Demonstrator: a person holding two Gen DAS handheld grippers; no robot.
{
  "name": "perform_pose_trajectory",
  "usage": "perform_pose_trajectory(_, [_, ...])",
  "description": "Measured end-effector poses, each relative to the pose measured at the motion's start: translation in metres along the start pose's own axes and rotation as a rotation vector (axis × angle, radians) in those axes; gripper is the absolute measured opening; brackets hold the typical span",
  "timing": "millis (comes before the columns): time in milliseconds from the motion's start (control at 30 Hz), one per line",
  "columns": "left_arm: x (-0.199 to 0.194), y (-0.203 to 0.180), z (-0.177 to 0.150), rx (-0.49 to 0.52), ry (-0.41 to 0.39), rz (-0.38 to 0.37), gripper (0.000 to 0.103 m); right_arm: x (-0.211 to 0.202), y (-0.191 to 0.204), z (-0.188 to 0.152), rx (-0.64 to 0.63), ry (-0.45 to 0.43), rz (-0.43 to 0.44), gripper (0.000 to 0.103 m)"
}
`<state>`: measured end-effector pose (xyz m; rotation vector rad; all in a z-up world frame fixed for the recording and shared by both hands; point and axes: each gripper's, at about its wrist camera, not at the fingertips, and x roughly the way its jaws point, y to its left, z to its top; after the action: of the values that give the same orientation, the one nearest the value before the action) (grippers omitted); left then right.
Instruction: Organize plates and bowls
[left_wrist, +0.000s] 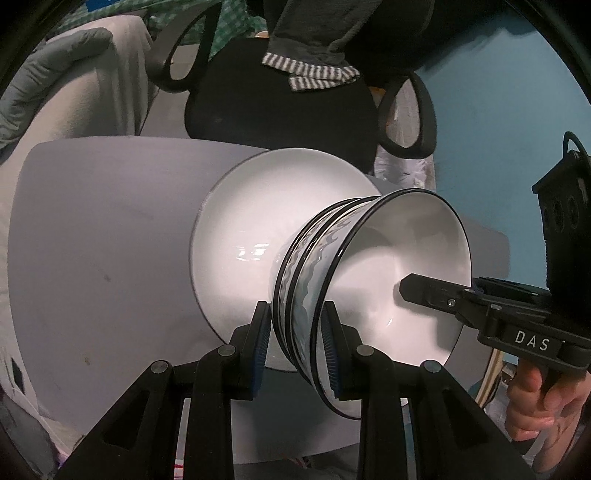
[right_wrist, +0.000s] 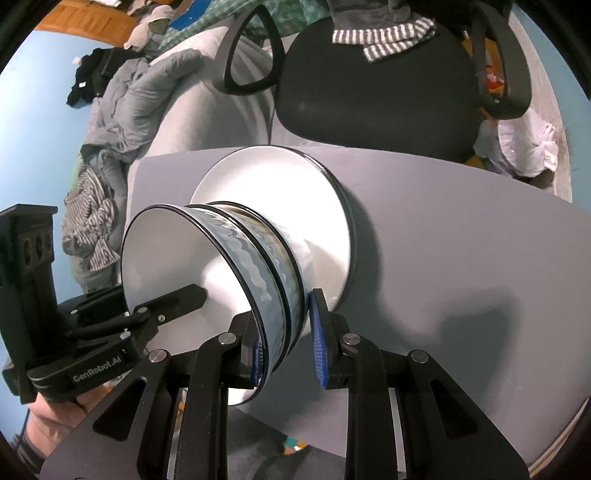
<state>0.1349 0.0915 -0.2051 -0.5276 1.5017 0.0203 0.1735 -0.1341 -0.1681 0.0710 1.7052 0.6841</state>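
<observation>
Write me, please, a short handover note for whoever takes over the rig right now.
Left tool: shut on one side of the nested bowls, one finger inside, one outside.
Right tool: shut on the opposite side, the same way.
Things: the two bowls sit over the white plate on the grey table. I cannot tell whether they rest on the plate.
Done: bowls nested.
Left: probably settle the bowls on the plate, then open both tools.

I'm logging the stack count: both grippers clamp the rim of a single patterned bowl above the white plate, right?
Not single: two nested bowls, visible as two black rims in the left wrist view. Left gripper and right gripper clamp them above the plate.
</observation>
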Motion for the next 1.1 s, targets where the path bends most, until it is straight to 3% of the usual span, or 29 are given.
perform_pose_trajectory(733, [0.004, 0.015, 0.011, 0.035, -0.018, -0.021, 0.027, 0.015, 0.008, 0.003, 0.043, 0.026, -0.038, 0.024])
perform_pose_trajectory(800, [0.001, 0.014, 0.01, 0.046, -0.03, 0.016, 0.036, 0.014, 0.009, 0.002, 0.045, 0.017, -0.054, 0.027])
perform_pose_trajectory(933, [-0.009, 0.014, 0.007, 0.054, -0.065, 0.042, 0.056, 0.008, 0.009, -0.003, 0.047, -0.027, -0.113, 0.053])
perform_pose_trajectory(1100, [-0.034, 0.01, -0.004, 0.058, -0.119, 0.055, 0.073, -0.013, 0.006, -0.013, 0.094, -0.072, -0.119, 0.062])
